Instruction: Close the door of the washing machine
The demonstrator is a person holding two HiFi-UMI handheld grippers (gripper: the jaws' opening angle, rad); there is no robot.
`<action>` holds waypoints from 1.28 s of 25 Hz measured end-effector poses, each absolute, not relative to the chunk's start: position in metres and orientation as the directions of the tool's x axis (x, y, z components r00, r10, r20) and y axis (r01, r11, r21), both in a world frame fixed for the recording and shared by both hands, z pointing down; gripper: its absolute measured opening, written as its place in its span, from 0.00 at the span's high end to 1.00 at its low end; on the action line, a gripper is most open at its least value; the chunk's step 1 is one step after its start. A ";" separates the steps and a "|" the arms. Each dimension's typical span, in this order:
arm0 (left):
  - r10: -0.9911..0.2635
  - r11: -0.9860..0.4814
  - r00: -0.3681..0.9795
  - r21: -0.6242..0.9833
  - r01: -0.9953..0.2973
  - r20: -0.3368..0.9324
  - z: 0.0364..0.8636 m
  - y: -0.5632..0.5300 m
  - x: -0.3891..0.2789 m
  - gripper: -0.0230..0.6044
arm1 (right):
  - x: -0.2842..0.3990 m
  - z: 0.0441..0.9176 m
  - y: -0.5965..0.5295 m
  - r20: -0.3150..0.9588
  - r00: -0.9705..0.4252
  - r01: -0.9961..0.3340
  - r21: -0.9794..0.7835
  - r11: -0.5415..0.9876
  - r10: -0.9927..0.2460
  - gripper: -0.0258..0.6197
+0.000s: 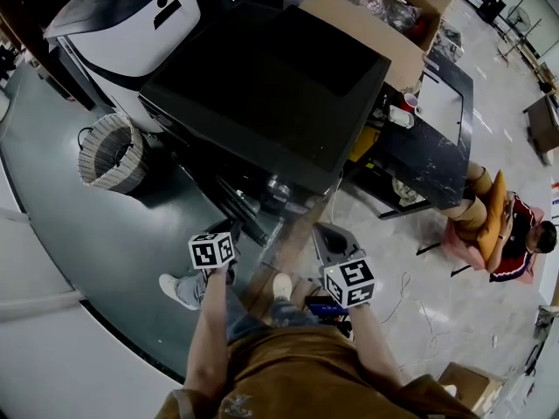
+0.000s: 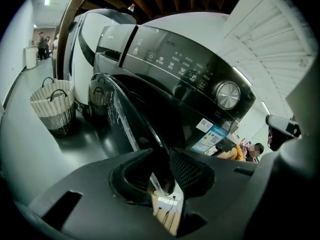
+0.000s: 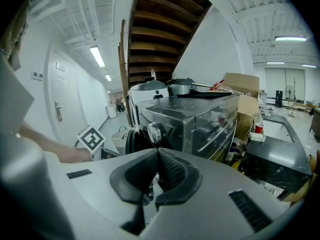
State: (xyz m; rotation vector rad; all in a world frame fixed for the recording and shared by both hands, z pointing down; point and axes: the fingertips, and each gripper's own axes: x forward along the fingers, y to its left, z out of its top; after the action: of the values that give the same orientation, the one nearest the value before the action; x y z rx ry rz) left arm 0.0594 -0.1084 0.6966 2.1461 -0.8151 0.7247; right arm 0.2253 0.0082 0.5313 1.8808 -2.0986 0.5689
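Pinching curved glossy door [image 2: 126, 118], mesh-textured left fingers [image 2: 187, 171]

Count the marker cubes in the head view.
2. The left cube sits in front of the washing machine, low in the picture; the right cube sits to its right, over the floor. None appears hidden.

In the middle, the washing machine [image 1: 271, 94], with its door [image 2: 131, 124] swung out in front, toward the person. Edge of the door between the jaws of the left gripper [image 2: 161, 151]. Right gripper [image 3: 157, 151] to the right of the left one, also in front of the machine. Left of the machine, on the floor, a basket [image 1: 112, 154]; behind the basket, a second appliance [image 1: 131, 16]. Behind the machine, to the right, a box [image 1: 384, 11]. Right of the machine, a table [image 1: 432, 160] with a cup [image 1: 410, 102] on it; further right, a seated person [image 1: 502, 234].
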 end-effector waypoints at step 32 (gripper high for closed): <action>-0.283 -0.567 0.689 0.462 -0.681 0.668 0.695 -0.130 0.113 0.78 | 0.249 0.544 0.007 0.482 -0.093 -0.993 -0.110 0.045 -0.871 0.94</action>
State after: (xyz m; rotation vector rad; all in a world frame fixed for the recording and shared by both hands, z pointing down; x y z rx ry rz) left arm 0.1133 -0.1303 0.6948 2.1650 -0.7351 0.6986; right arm 0.2489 0.0066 0.5436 1.8970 -2.0423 0.6095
